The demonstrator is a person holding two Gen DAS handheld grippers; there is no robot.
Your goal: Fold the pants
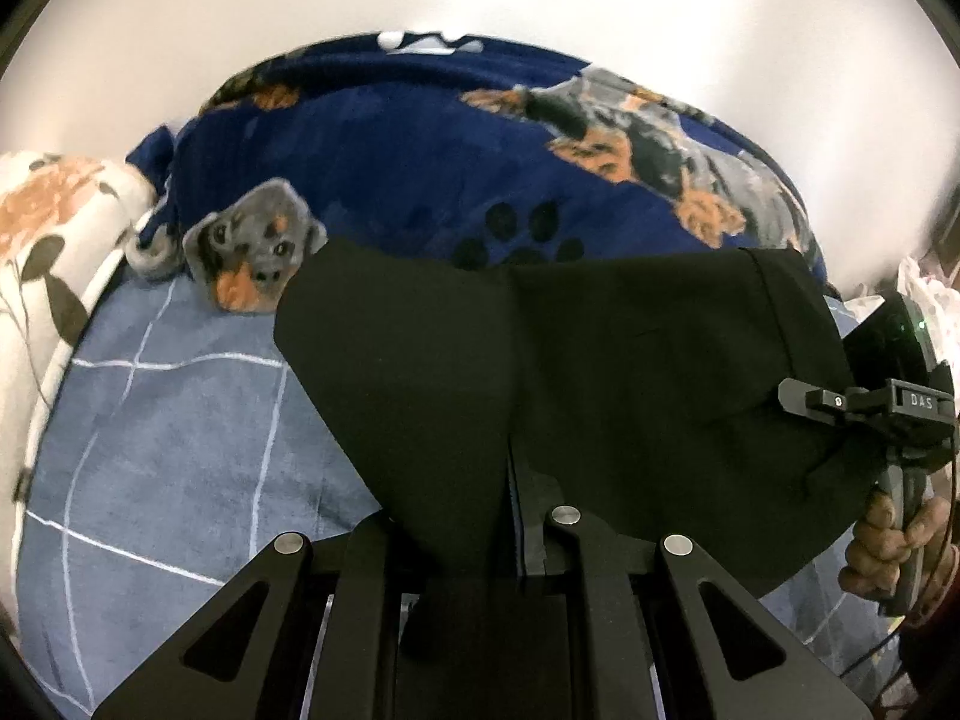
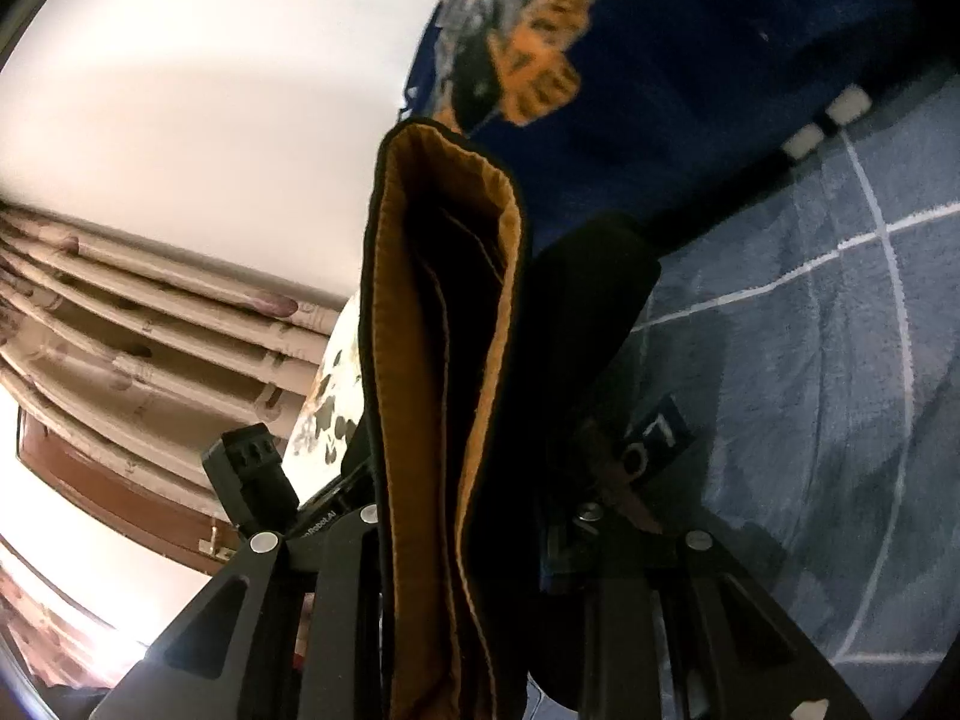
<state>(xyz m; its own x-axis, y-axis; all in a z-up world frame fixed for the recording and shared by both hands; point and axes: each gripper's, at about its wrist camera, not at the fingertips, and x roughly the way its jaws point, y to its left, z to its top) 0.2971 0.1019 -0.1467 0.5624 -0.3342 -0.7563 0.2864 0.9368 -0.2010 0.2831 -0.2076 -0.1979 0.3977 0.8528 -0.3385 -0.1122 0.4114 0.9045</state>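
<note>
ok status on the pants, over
Left tongs shut on black pants, right tongs shut on the far edge. Pants lifted above blue checked bedsheet. Dog-print blanket bunched behind; nothing blocking.

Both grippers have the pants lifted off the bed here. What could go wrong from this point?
1. The left gripper pinches only a narrow bit of the pants; the cloth might slip out in the fold.
2. In the right gripper the waistband stands bunched in layers, so the fold may land uneven.
3. The dog blanket lies just behind; the hanging cloth could drag onto it.
</note>
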